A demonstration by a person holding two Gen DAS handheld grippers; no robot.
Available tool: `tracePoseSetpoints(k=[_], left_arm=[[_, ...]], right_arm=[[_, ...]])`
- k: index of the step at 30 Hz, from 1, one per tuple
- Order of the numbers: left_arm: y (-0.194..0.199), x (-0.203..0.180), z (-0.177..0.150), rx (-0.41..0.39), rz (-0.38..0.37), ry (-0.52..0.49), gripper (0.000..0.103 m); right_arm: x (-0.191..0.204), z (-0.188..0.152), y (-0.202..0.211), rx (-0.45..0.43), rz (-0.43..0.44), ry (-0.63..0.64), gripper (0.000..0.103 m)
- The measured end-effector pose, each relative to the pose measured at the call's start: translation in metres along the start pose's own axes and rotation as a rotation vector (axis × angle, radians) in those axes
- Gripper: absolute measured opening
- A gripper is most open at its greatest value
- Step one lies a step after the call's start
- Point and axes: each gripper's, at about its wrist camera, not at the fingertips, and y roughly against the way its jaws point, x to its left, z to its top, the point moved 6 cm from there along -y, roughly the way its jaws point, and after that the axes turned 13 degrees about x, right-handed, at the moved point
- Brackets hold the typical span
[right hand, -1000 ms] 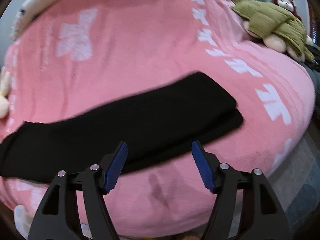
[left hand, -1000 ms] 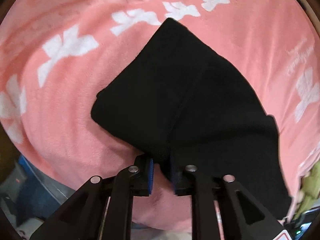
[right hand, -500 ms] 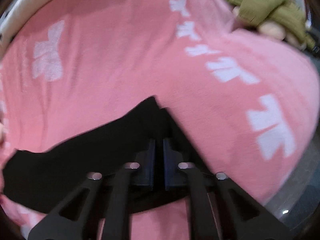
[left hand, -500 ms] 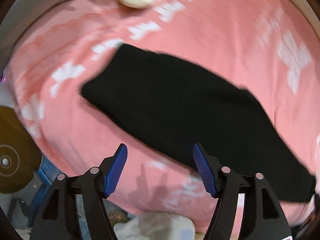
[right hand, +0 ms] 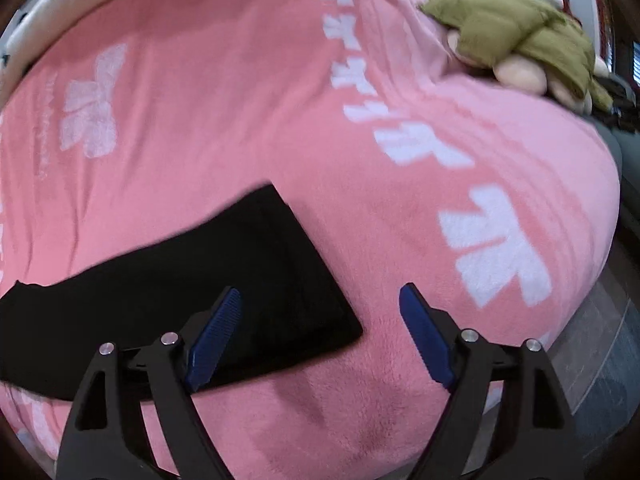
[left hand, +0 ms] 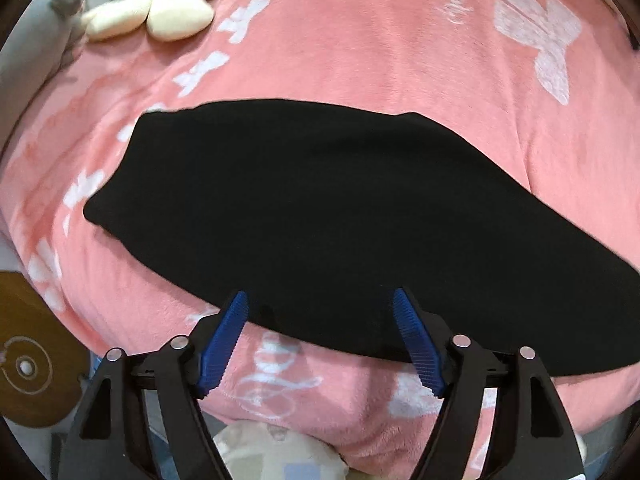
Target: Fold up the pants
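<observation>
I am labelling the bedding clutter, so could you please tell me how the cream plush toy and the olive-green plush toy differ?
The cream plush toy is pale and bare, with rounded lobes; the olive-green plush toy wears olive cloth with pinkish limbs showing. The cream one lies at the far left edge of the pink blanket in the left wrist view; the green one lies at the far right edge in the right wrist view. Both lie well away from the black pants.

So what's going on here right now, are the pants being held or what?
Nobody holds the pants at this moment. They lie as a long black strip on the pink blanket. The left claw is opening above their near edge, pads off the cloth. The right claw is also opening, over the strip's squared end, gripping nothing. More folding looks likely.
</observation>
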Motion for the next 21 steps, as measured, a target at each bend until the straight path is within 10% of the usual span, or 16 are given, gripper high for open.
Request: tracePoseSetpoints(k=[3, 5, 11, 21], left_arm=[[-0.005, -0.009, -0.004, 0.01, 0.001, -0.021, 0.073], [-0.006, -0.01, -0.007, 0.022, -0.029, -0.011, 0.073], [-0.003, -0.001, -0.015, 0.01, -0.084, -0.009, 0.073], [0.0, 0.041, -0.027, -0.022, -0.146, 0.011, 0.073]], right_arm=[[-0.003, -0.005, -0.017, 0.013, 0.052, -0.051, 0.066], [0.0, -0.001, -0.012, 0.018, 0.108, -0.074, 0.019], [0.066, 0.014, 0.045, -0.066, 0.318, -0.054, 0.019], [0.316, -0.031, 0.069, -0.01, 0.522, 0.321, 0.019]])
